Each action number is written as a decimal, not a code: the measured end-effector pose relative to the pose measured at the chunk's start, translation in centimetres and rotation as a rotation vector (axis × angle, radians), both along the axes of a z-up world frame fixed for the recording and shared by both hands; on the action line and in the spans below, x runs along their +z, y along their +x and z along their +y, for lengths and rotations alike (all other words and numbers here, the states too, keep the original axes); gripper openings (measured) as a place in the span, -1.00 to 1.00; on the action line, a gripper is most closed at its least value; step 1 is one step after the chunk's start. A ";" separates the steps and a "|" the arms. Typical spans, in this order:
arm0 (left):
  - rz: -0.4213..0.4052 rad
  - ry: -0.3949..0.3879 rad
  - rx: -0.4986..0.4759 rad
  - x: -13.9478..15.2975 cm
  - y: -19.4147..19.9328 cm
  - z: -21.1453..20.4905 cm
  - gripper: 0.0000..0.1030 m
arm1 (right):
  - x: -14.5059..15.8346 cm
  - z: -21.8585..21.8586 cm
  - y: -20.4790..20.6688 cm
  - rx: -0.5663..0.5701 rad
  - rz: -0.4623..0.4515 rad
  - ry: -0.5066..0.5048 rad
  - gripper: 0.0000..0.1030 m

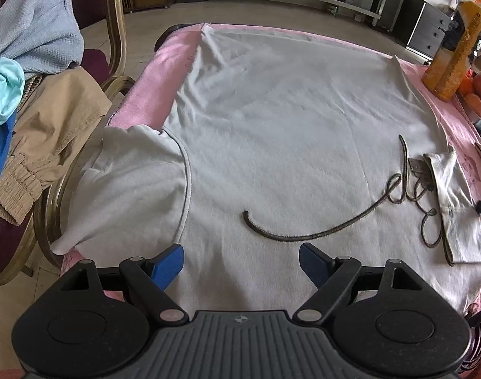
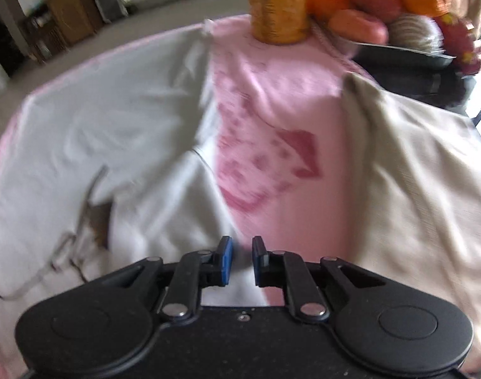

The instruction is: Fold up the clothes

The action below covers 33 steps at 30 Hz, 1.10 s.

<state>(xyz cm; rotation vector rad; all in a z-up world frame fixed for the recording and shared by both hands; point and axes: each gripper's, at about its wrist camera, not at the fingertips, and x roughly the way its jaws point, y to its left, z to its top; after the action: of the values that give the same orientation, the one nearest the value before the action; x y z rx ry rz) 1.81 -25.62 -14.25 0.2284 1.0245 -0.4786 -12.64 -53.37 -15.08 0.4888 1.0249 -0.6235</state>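
A white T-shirt with dark script lettering lies spread flat on a pink cloth over the table. Its left sleeve hangs toward the table's left edge; the right sleeve is folded inward over the lettering. My left gripper is open and empty, just above the shirt's near part. In the blurred right wrist view, my right gripper has its jaws narrowly apart, with a thin edge of the white shirt lying between them; I cannot tell if they pinch it.
A chair at the left holds a pile of clothes: grey-blue knit, tan trousers, mint and blue items. An orange drink bottle and a fruit tray stand at the table's far right. A beige garment lies at right.
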 end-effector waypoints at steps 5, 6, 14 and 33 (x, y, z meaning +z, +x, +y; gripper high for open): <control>0.068 -0.054 -0.067 -0.4 -0.5 0.1 0.50 | 0.8 1.1 -1.9 0.010 -0.113 0.130 -0.76; 0.100 -0.063 -0.075 -0.7 -0.4 0.1 0.46 | 0.3 1.3 -1.8 0.017 -0.106 0.161 -0.76; 0.217 -0.031 -0.087 -1.4 -0.6 1.0 0.33 | -0.2 2.6 -3.3 0.017 -0.029 0.159 -0.75; 0.097 -0.233 0.269 7.2 6.8 13.5 0.01 | 5.8 0.6 -8.4 -0.105 -0.931 0.336 -0.08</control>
<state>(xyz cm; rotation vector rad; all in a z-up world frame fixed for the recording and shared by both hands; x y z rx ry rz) 8.59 -12.13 -7.04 -0.1403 1.0662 -0.3624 -20.99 -52.78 -9.27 1.0116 0.2071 -0.2452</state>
